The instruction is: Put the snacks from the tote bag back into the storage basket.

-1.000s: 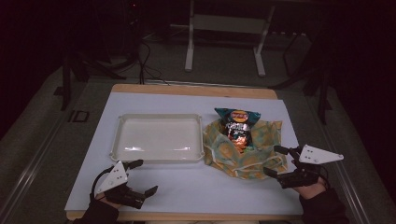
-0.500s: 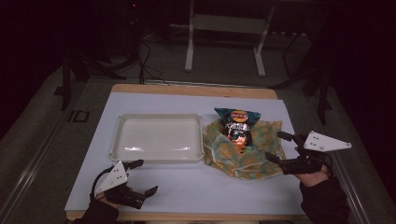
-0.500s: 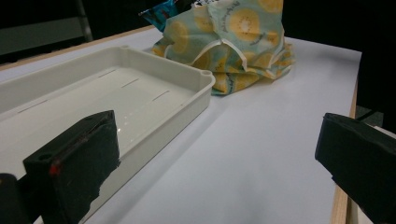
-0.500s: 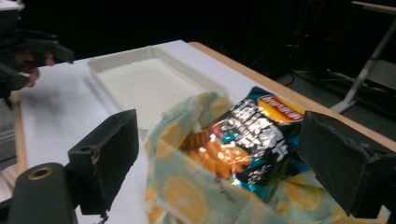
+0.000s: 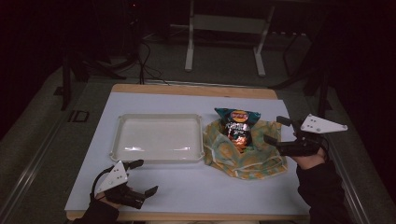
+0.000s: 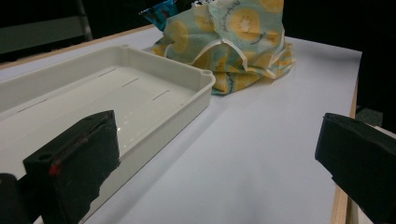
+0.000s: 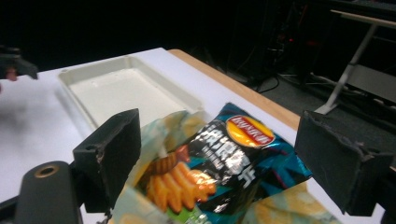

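I am at a white-topped rectangular desk (image 5: 196, 186) with a pale wooden edge, set in a dark room.

On its left half lies a shallow, cream-white rectangular plastic tray (image 5: 159, 139), empty inside, its long side running left to right. In my left claw view its near corner (image 6: 140, 107) sits just ahead of one jaw.

Just to the right of the tray, touching or almost touching its right rim, is a crumpled pale green cloth bag printed with yellow citrus slices (image 5: 243, 156). It lies slumped on the desk with its mouth open towards the far side.

In that opening rests a dark blue and black foil crisp packet with a red and yellow logo (image 5: 237, 126). Its far end pokes out beyond the cloth, and my right claw view shows ridged orange crisps pictured on its front (image 7: 219, 163).

My right claw (image 5: 276, 129) hovers at the right edge of the bag, level with the packet, pointing left. Its jaws are spread wide, one on either side of the packet in its own view, gripping nothing.

My left claw (image 5: 143, 177) is at the near left of the desk, just in front of the tray's near rim and apart from it. Its jaws are also spread wide, with bare desk between them.
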Demonstrator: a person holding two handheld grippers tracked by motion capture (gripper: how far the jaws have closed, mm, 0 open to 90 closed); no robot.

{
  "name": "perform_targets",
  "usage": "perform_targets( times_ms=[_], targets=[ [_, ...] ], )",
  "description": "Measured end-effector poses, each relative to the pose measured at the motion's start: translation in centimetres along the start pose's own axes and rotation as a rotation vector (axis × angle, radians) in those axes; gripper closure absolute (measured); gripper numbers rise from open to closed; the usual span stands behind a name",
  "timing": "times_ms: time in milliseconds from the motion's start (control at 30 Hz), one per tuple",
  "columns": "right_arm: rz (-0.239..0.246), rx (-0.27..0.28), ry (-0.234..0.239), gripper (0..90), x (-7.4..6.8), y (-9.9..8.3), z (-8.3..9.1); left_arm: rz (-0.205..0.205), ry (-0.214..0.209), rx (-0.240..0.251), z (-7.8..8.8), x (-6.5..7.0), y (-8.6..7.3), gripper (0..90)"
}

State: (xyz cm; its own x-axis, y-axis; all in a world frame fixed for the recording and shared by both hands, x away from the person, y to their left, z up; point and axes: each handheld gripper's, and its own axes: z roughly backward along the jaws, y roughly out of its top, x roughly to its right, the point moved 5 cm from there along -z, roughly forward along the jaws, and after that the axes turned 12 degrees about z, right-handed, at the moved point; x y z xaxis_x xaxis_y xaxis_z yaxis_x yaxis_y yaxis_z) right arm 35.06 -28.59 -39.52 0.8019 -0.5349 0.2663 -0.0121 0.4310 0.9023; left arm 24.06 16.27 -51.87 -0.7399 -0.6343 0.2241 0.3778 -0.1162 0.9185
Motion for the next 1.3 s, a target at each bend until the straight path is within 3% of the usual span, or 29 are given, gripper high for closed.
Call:
perform_targets(
  times_ms=[400, 767, 1000, 1300],
  targets=[
    [-0.007, -0.011, -0.020, 14.7, 2.9, 0.3, -1.9, -0.001, 0.000, -0.002, 0.0, 0.0, 0.0, 0.3],
    [-0.047, -0.039, -0.019, 15.5, 5.5, -0.9, -3.7, -0.003, -0.001, -0.008, -0.1, 0.0, 0.0, 0.3],
    [-0.059, -0.089, -0.019, 20.6, 6.5, -2.4, -5.3, -0.005, -0.006, -0.012, -0.2, 0.1, -0.1, 0.3],
    [-0.061, -0.114, -0.011, 35.1, 7.4, -4.5, -6.7, -0.008, -0.007, -0.015, -0.2, 0.1, -0.1, 0.3]
  ],
)
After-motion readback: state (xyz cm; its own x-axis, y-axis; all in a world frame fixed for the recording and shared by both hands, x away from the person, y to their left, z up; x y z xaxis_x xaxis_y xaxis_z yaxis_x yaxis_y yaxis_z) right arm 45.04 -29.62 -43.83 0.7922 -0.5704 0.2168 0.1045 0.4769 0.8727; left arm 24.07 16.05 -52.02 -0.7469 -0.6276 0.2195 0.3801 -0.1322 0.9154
